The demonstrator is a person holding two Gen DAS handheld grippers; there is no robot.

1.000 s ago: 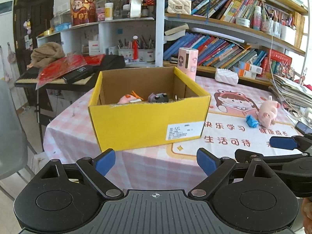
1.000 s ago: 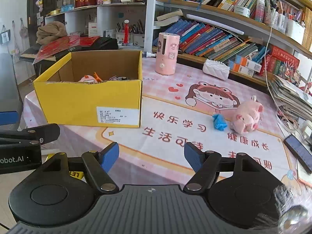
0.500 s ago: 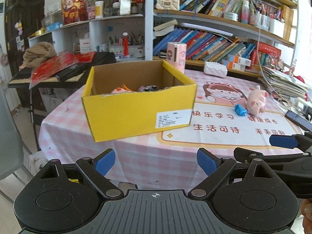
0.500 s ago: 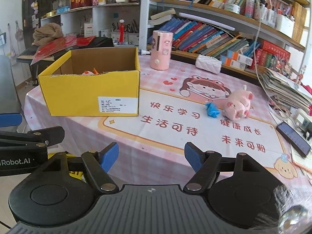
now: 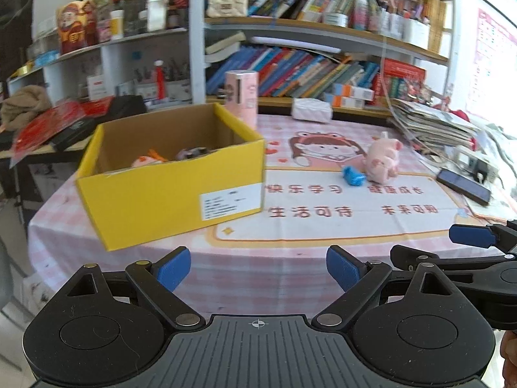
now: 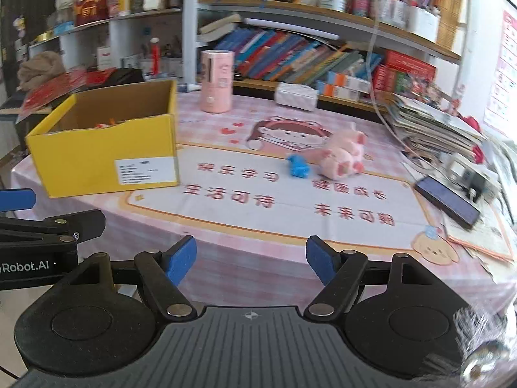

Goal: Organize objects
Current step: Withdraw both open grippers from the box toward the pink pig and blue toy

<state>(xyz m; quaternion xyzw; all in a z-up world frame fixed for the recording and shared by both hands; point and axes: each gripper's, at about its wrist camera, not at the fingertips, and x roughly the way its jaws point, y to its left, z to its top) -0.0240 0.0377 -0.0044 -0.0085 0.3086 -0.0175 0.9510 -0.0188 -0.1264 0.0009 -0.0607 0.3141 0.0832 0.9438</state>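
Both views have swung rightward since a second ago, so the open yellow cardboard box (image 5: 171,181) sits further left. The left gripper (image 5: 258,268) and right gripper (image 6: 250,260) hover off the table's near edge, jaws wide and empty. A pink plush pig (image 6: 344,158) lies on the pink checked tablecloth (image 6: 258,249), with a small blue toy (image 6: 298,167) just beside it.

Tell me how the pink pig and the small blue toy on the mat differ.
The pink pig is far bigger than the blue toy. The pig is pale pink and looks plush; the blue toy is bright blue and its material is unclear. The pig rises well above the mat; the blue toy lies low. Both sit side by side on the table mat, outside the yellow box, with neither gripper near them.
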